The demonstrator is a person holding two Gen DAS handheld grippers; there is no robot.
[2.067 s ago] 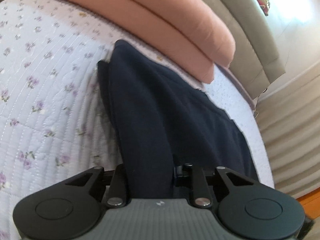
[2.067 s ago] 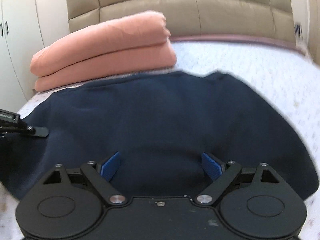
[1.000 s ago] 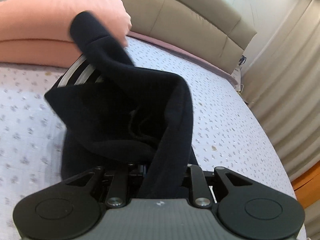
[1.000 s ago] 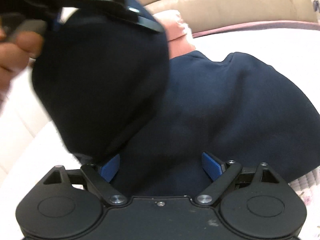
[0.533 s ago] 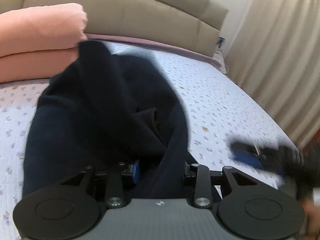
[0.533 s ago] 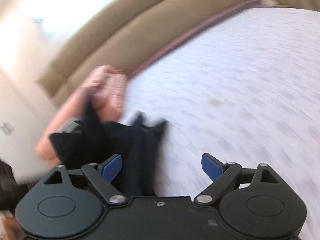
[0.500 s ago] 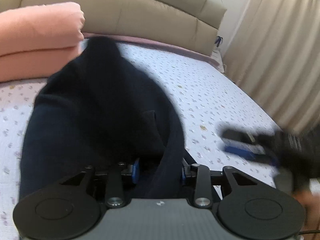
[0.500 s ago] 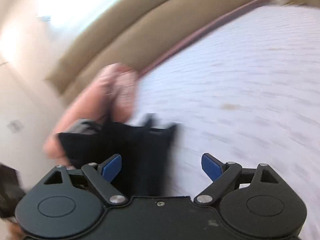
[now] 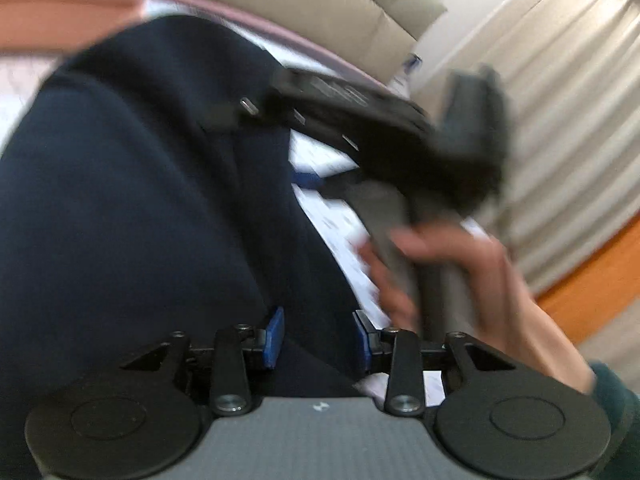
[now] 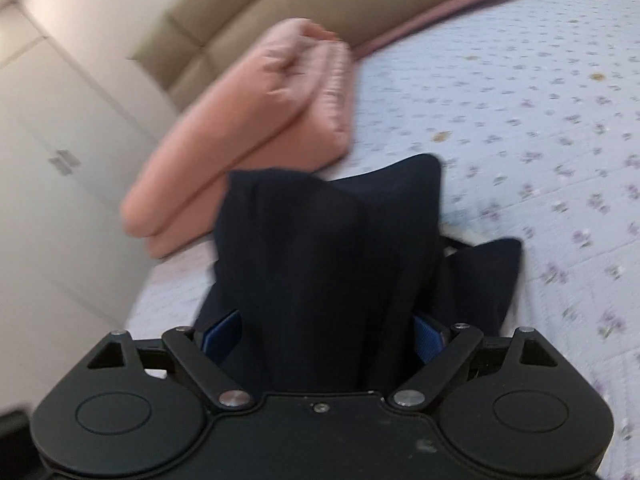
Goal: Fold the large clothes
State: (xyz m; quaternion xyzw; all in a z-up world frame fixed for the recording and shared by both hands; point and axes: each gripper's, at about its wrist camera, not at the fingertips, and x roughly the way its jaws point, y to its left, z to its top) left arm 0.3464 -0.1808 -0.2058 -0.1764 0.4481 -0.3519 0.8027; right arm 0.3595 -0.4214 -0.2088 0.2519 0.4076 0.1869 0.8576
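A dark navy garment [image 9: 140,200] lies bunched on the floral bed sheet [image 10: 560,140]. My left gripper [image 9: 318,338] has its blue pads partly apart, with a thick fold of the garment between them. My right gripper [image 10: 326,330] has its jaws wide apart, and a raised fold of the garment [image 10: 328,248] fills the gap between its blue pads. In the left wrist view the right gripper [image 9: 384,136] shows blurred at the right over the garment's edge, held by a hand [image 9: 452,276].
A folded salmon-pink blanket [image 10: 256,120] lies at the head of the bed beside the garment. A beige padded headboard [image 10: 280,8] runs behind it. White cabinet doors [image 10: 52,152] stand at the left. Curtains [image 9: 560,100] and an orange wooden floor strip [image 9: 600,272] lie to the right.
The right gripper swung in from the side and now has the garment between its open jaws. The left gripper's pads have parted a little and the garment lies lower and closer.
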